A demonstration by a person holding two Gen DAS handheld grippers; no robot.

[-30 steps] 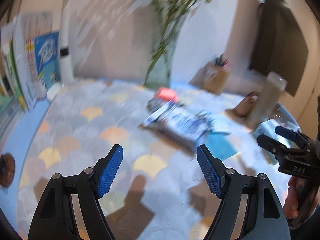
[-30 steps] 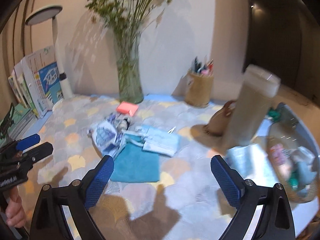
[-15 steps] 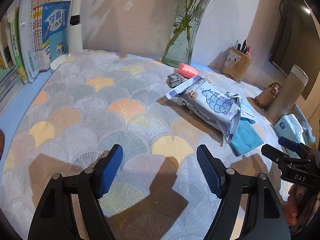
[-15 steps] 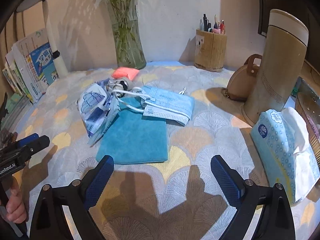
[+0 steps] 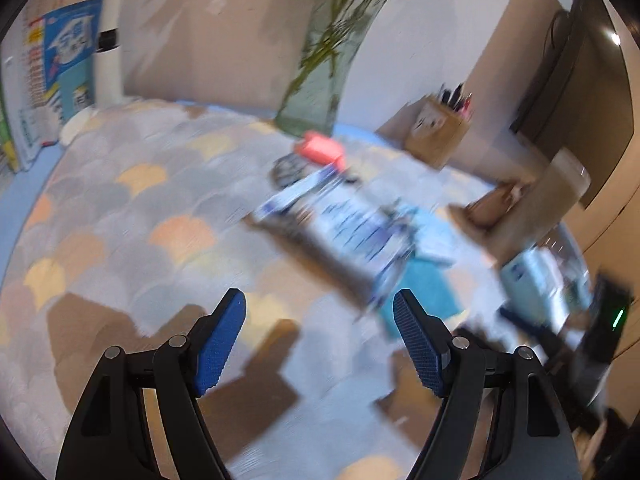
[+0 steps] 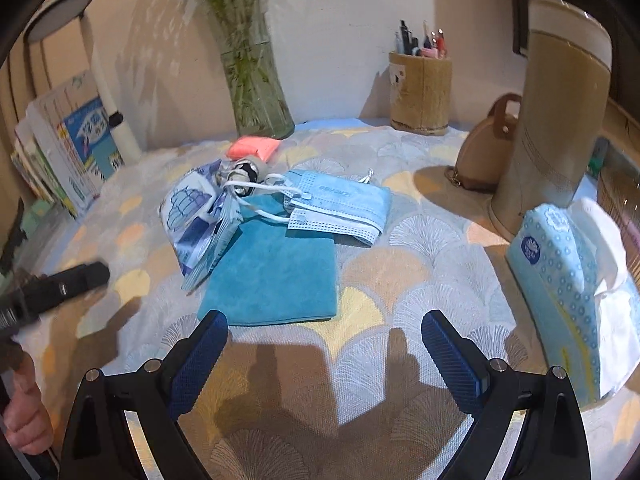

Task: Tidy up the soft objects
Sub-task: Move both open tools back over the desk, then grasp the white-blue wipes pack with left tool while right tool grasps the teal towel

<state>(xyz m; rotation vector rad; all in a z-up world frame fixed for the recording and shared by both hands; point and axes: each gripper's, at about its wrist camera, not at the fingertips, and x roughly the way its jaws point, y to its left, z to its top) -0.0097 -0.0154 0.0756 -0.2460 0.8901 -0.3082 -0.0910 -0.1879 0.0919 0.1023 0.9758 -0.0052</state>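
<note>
A folded teal cloth (image 6: 276, 272) lies on the patterned table mat, just beyond my open right gripper (image 6: 324, 334). Blue face masks (image 6: 344, 204) rest across the cloth's far edge. A white and blue plastic packet (image 6: 200, 220) leans over its left side. Behind them lie a dark rolled item (image 6: 244, 170) and a pink soft piece (image 6: 254, 148). A blue tissue pack (image 6: 568, 280) stands at the right. The left wrist view is blurred: my left gripper (image 5: 320, 322) is open over bare mat, with the packet (image 5: 352, 228) and teal cloth (image 5: 420, 288) ahead to its right.
A glass vase with stems (image 6: 256, 84), a wooden pen holder (image 6: 420, 92), a tall beige flask (image 6: 556, 108) and a tan pouch (image 6: 484, 156) stand at the back and right. Books (image 6: 68, 144) and a white lamp (image 6: 104, 84) line the left.
The right gripper has come down closer to the teal cloth and now holds still. The left gripper is moving again, so its view has blurred and swung toward the packet.
</note>
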